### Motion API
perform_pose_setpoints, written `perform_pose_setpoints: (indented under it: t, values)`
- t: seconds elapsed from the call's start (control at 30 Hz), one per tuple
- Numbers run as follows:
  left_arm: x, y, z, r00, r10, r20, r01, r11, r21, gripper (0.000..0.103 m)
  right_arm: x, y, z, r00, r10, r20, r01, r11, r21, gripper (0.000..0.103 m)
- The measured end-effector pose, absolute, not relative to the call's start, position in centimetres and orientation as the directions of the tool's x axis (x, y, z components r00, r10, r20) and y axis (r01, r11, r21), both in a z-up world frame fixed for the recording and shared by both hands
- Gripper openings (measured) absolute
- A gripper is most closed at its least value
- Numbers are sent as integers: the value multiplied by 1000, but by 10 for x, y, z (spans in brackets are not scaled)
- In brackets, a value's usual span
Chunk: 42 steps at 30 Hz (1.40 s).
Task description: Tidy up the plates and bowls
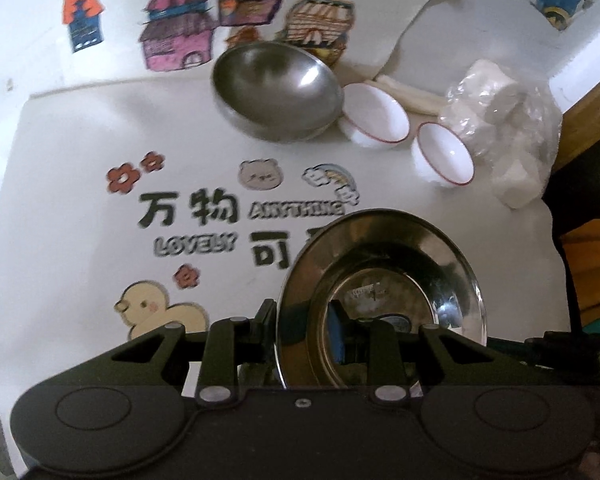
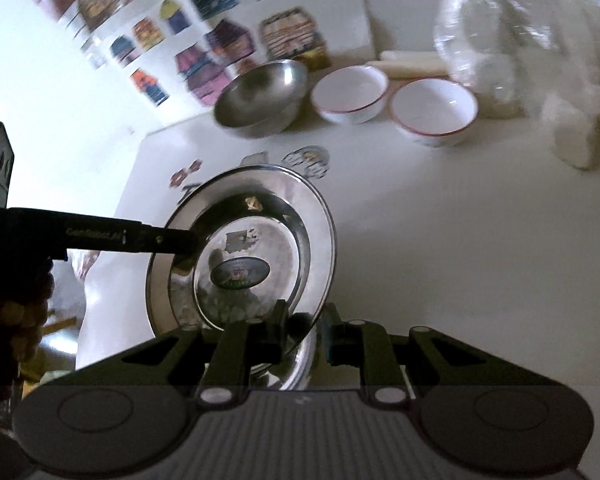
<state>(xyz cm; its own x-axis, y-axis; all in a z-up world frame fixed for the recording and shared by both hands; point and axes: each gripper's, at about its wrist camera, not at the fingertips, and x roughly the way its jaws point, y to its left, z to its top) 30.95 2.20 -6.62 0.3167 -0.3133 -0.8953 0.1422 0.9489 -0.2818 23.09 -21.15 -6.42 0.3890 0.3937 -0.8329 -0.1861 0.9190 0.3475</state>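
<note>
I have both grippers on the steel plate, which hangs tilted above the white table: my right gripper pinches its near rim low in the frame, fingers nearly closed, and my left gripper clamps the opposite edge, narrow. Ahead, toward the top centre, lie the steel bowl and two white bowls with red rims in a row, beside a crinkly plastic bag. The plate is thin, mirror-bright and round, likely slippery.

Glossy steel plate; brushed metal bowl; glazed white bowls.
</note>
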Motion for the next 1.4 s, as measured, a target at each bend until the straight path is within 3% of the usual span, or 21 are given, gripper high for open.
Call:
perform_pose_setpoints:
  t: [1.03, 1.4]
  values:
    - [275, 24, -83, 218, -244, -945, 294, 940, -175, 30, 213, -183, -77, 260, 366, -893, -202, 925, 320, 20]
    - [276, 25, -87, 215, -231, -949, 285, 944, -166, 34, 214, -179, -81, 241, 353, -904, -205, 929, 308, 25]
